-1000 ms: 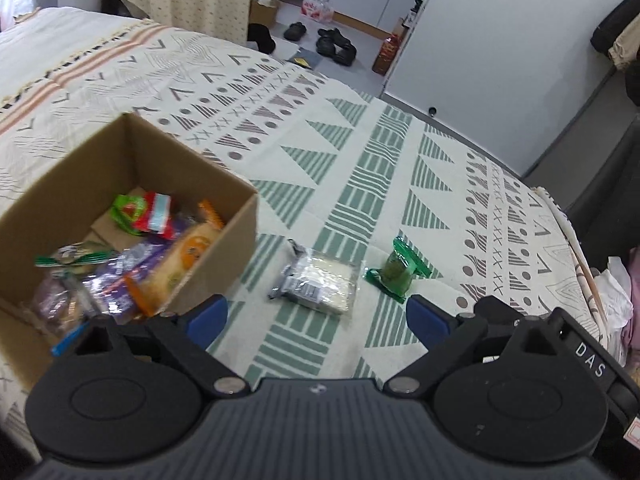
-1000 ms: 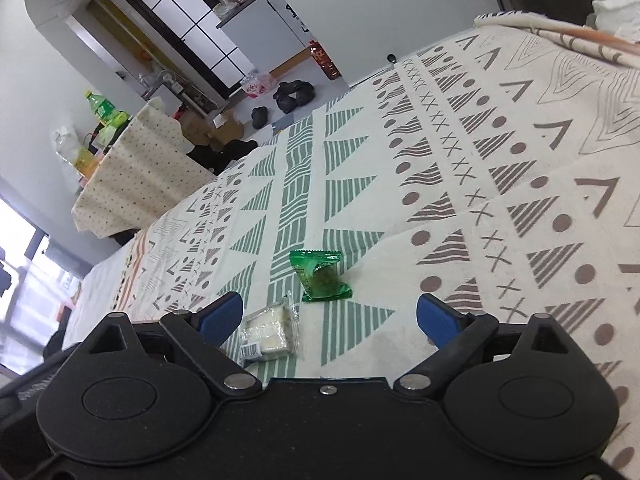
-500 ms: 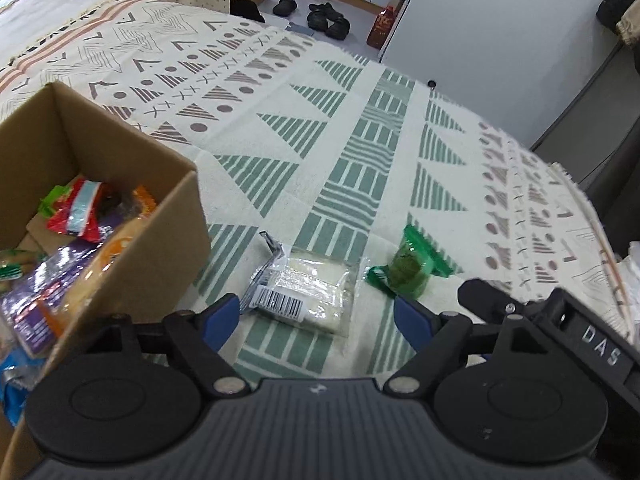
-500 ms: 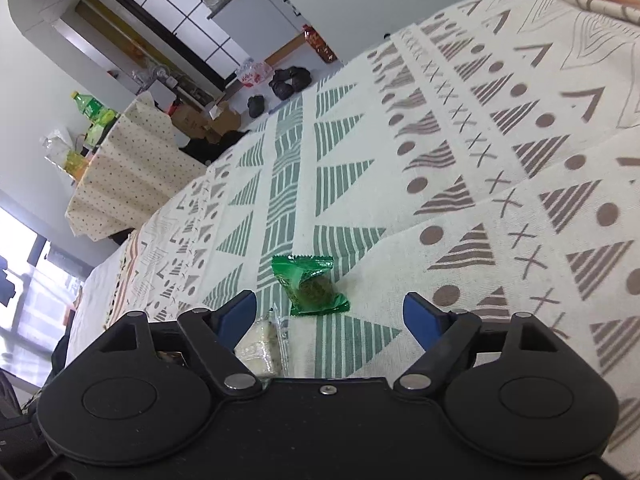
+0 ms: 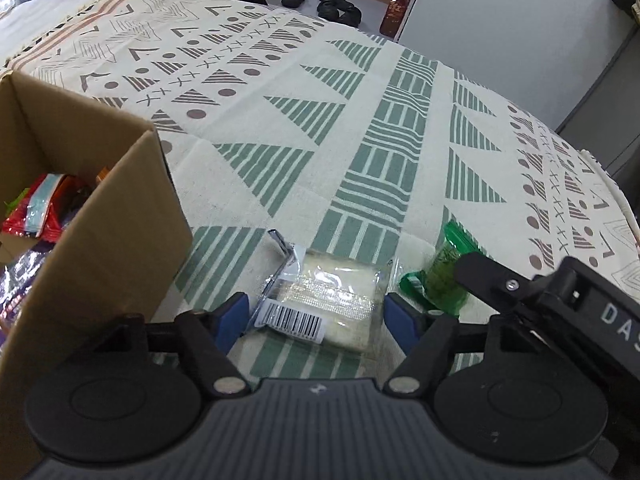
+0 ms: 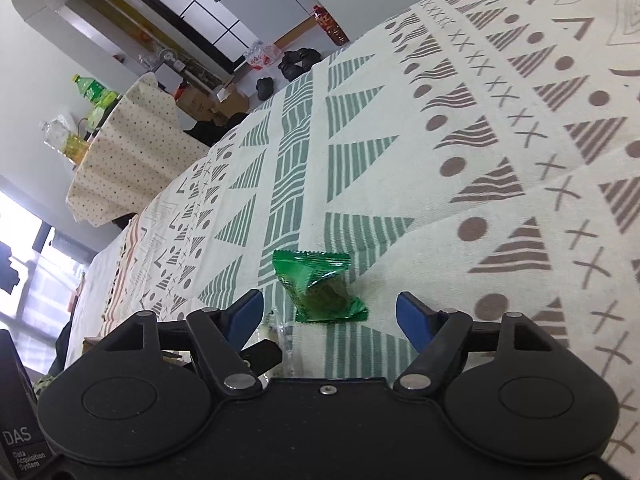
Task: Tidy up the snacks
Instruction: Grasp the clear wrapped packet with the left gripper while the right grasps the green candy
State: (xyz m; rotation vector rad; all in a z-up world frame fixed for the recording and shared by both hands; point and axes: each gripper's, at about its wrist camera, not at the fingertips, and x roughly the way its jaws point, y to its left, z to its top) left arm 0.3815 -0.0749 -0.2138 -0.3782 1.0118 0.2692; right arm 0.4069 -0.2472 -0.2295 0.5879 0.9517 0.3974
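Cardboard box already holds several snacks; two left on bedspread; left gripper closing around clear packet, no contact yet; right gripper closing around green packet, untouched.

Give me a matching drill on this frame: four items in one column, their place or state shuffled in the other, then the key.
Items
1. clear packet with barcode
2. green packet
3. cardboard box
4. red wrapper

Place or state
A. inside the box
B. between the closing jaws of the left gripper, not yet pinched
C. ahead of the closing right gripper, untouched
D. open-topped on the bedspread, left of the loose packets

Pairs: 1-B, 2-C, 3-D, 4-A
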